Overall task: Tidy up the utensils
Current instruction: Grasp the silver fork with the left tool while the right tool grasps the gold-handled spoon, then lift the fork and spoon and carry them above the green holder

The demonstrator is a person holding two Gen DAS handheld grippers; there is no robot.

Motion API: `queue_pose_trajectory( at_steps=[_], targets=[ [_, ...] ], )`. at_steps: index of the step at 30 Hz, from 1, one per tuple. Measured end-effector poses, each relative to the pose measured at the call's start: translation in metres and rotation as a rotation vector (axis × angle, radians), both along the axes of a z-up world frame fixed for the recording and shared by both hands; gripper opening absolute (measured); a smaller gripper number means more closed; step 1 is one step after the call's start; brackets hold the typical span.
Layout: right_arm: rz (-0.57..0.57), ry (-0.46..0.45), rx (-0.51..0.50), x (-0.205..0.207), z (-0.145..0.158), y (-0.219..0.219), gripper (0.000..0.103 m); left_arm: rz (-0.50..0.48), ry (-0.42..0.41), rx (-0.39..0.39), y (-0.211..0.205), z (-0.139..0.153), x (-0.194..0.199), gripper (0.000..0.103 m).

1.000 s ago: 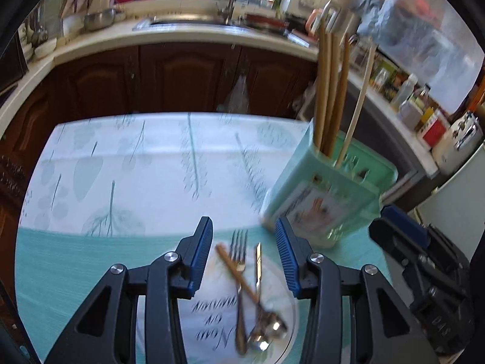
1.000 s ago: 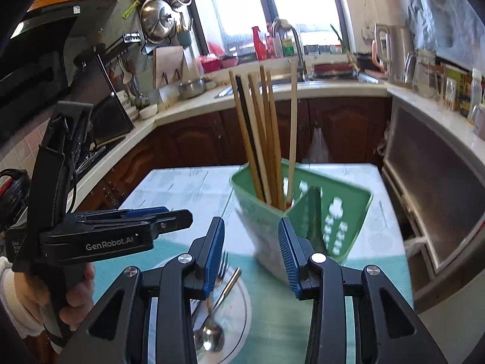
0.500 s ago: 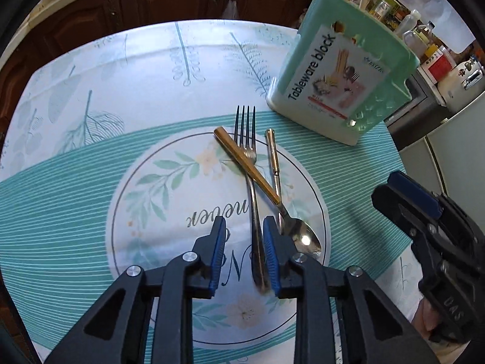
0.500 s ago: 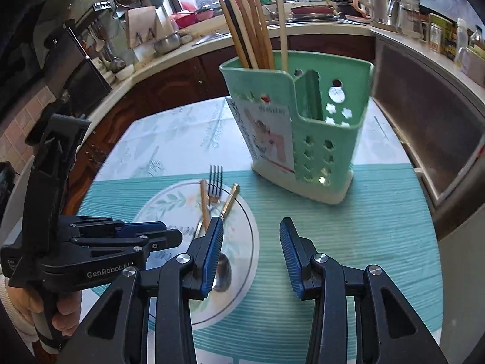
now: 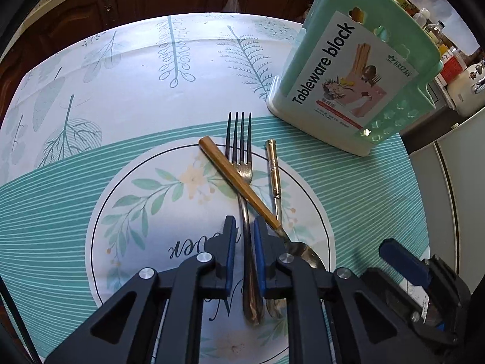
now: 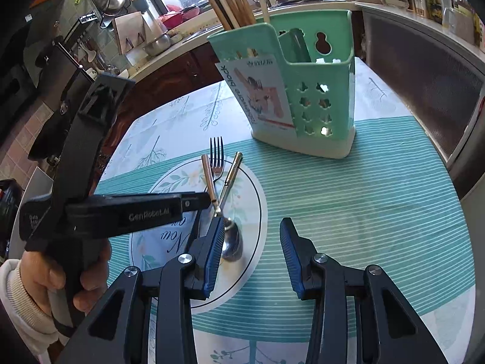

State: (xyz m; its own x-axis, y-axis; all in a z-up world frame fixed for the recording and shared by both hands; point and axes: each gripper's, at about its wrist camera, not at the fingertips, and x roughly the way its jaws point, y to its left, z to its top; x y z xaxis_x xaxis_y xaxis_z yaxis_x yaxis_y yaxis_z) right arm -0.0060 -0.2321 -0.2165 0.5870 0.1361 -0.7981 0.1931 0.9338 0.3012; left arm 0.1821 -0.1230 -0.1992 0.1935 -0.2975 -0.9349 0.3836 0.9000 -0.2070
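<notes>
A steel fork [image 5: 241,163] lies on the round printed mat [image 5: 136,200], tines away from me. A gold-handled spoon [image 5: 239,182] lies across it, and a second gold-handled utensil [image 5: 274,173] lies to its right. My left gripper [image 5: 242,236] is low over the mat with its blue pads close on either side of the fork's handle. My right gripper [image 6: 251,236] is open and empty above the mat's right edge. The mint green tableware holder [image 6: 303,91] with chopsticks [image 6: 230,0] stands behind the utensils. The fork [image 6: 216,157] and spoon bowl [image 6: 232,242] show in the right wrist view.
The table wears a leaf-print cloth [image 5: 121,75] with a teal striped band [image 6: 363,197]. Kitchen counters, a sink, pots and dark cabinets ring the table. A dark appliance front [image 6: 424,85] stands at the right.
My left gripper has dropped to the mat, moved forward along the fork's handle and narrowed its pads around it. My right gripper has come lower and stayed open.
</notes>
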Motion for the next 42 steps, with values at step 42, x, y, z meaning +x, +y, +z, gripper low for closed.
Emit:
queue_pose_trajectory(
  at_steps=[42],
  targets=[
    [0.748, 0.235, -0.326, 0.156, -0.038, 0.119, 0.024, 0.133, 0.132, -0.015, 0.104, 0.007, -0.024, 0.003]
  ],
)
